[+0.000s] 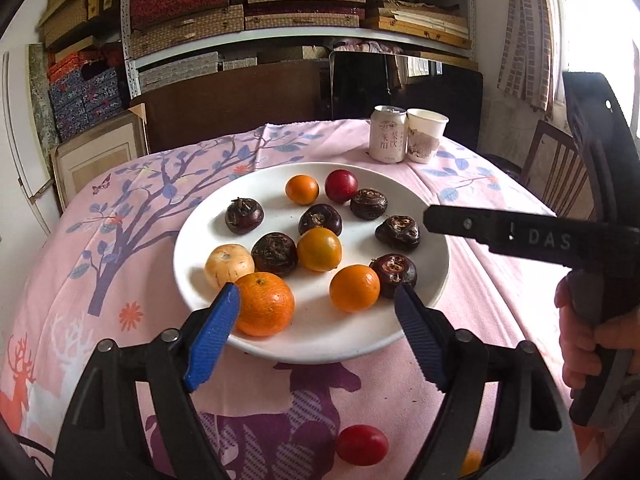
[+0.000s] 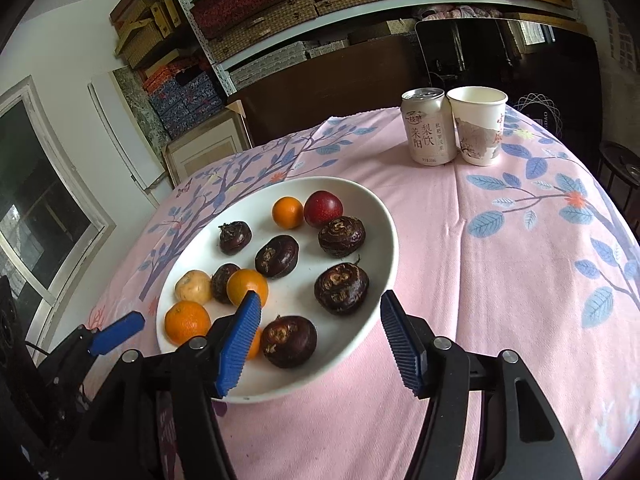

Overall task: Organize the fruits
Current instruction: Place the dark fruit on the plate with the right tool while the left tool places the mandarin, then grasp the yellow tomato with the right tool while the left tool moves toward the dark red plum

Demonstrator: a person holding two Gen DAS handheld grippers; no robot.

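Observation:
A white plate [image 1: 316,340] on the pink cloth holds several dark water chestnuts [image 1: 275,254], several oranges [image 1: 264,304], a pale round fruit [image 1: 229,266] and a red fruit [image 1: 341,186]. My left gripper [image 1: 316,312] is open and empty over the plate's near edge, its left pad beside the big orange. A red fruit [image 1: 362,445] lies on the cloth below it. My right gripper [image 2: 320,340] is open and empty over the plate's [image 2: 360,328] near right rim, with a water chestnut [image 2: 289,341] between its fingers. It also shows in the left wrist view [image 1: 500,232].
A drink can [image 2: 428,132] and a paper cup [image 2: 480,130] stand together at the table's far side. Shelves of woven boxes [image 1: 280,4] fill the back wall. A wooden chair [image 1: 556,164] stands at the right. An orange fruit [image 1: 472,462] peeks out low on the cloth.

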